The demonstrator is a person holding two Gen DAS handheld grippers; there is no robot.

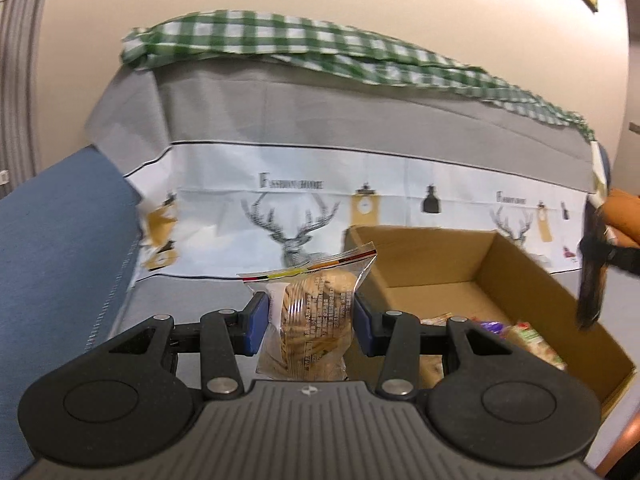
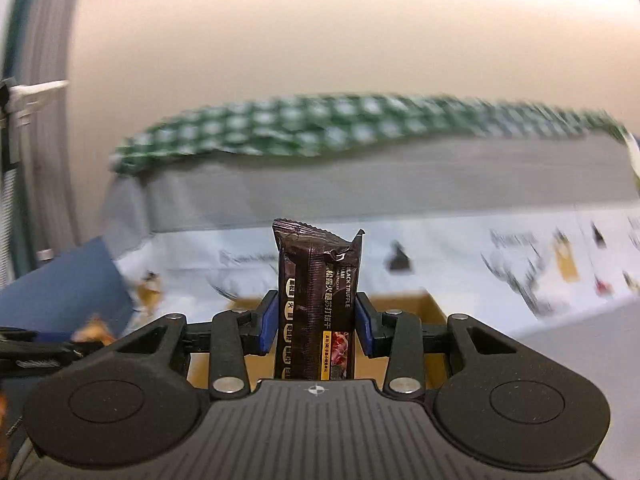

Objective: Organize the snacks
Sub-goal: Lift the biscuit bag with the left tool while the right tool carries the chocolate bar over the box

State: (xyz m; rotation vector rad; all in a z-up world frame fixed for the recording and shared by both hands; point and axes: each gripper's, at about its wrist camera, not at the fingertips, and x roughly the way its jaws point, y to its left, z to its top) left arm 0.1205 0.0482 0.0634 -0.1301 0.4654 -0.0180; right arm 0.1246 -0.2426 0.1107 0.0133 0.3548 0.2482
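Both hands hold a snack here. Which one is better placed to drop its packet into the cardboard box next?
Probably left. The left gripper holds the clear cracker packet right beside the cardboard box; its open inside shows fully. The right gripper, holding the dark packet, sees only the box's rim.

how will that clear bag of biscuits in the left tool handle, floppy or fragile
The clear biscuit bag likely holds its shape: a stacked biscuit column fills it. Its loose top seal probably flops. The biscuits may crack if the left tool squeezes harder.

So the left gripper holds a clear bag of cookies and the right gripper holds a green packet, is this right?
Not quite. In the right wrist view the right gripper holds a dark packet, not a green one. The left gripper does hold the clear bag of cookies.
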